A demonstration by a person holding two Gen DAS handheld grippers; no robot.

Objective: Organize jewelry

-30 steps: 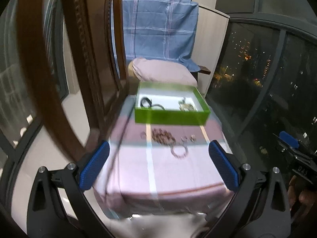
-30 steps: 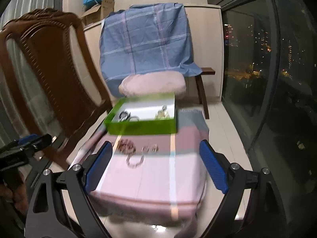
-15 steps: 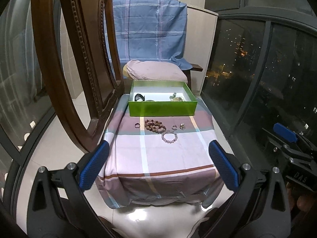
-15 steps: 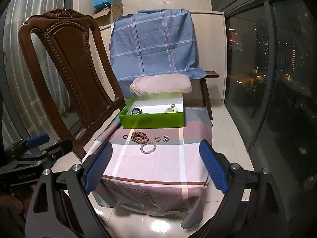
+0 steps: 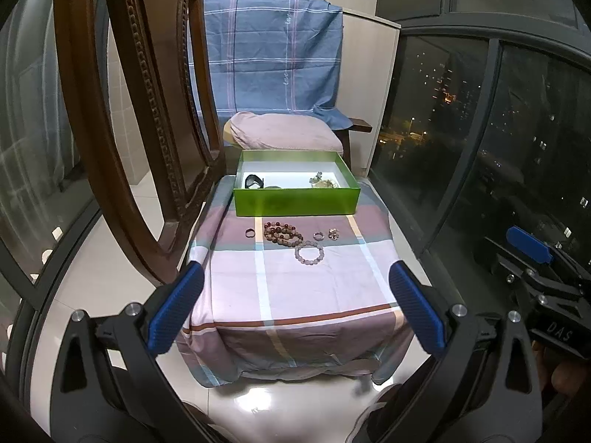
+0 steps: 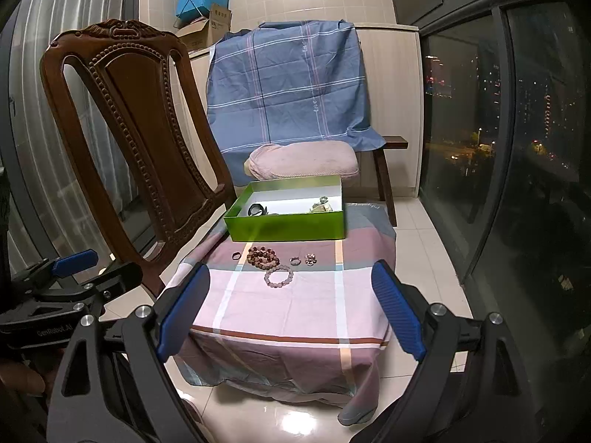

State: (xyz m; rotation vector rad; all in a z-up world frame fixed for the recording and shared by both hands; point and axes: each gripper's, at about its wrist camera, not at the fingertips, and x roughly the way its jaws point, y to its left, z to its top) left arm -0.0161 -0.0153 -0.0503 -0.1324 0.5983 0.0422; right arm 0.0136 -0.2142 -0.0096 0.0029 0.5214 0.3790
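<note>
A green box (image 5: pixel 295 203) (image 6: pixel 288 225) with a white inside stands at the far end of a small table covered by a pink checked cloth (image 5: pixel 295 288) (image 6: pixel 288 302). Some jewelry lies inside it. In front of it lie a dark ring (image 5: pixel 250 233), a brown bead bracelet (image 5: pixel 282 233) (image 6: pixel 262 256), a pale pink bead bracelet (image 5: pixel 309 253) (image 6: pixel 279 276), a silver ring (image 5: pixel 318 236) and a small ornament (image 5: pixel 333 234). My left gripper (image 5: pixel 295 310) and right gripper (image 6: pixel 288 310) are open and empty, held back from the table's near edge.
A carved wooden chair (image 5: pixel 140 129) (image 6: pixel 133 140) stands left of the table. A bench with a pink cushion (image 6: pixel 303 160) and a blue cloth (image 6: pixel 291 85) stands behind. Dark windows (image 6: pixel 517 129) run along the right. The floor is glossy tile.
Both grippers have pulled back and steadied, so the whole table now shows and the jewelry looks farther away. Both stay open.
</note>
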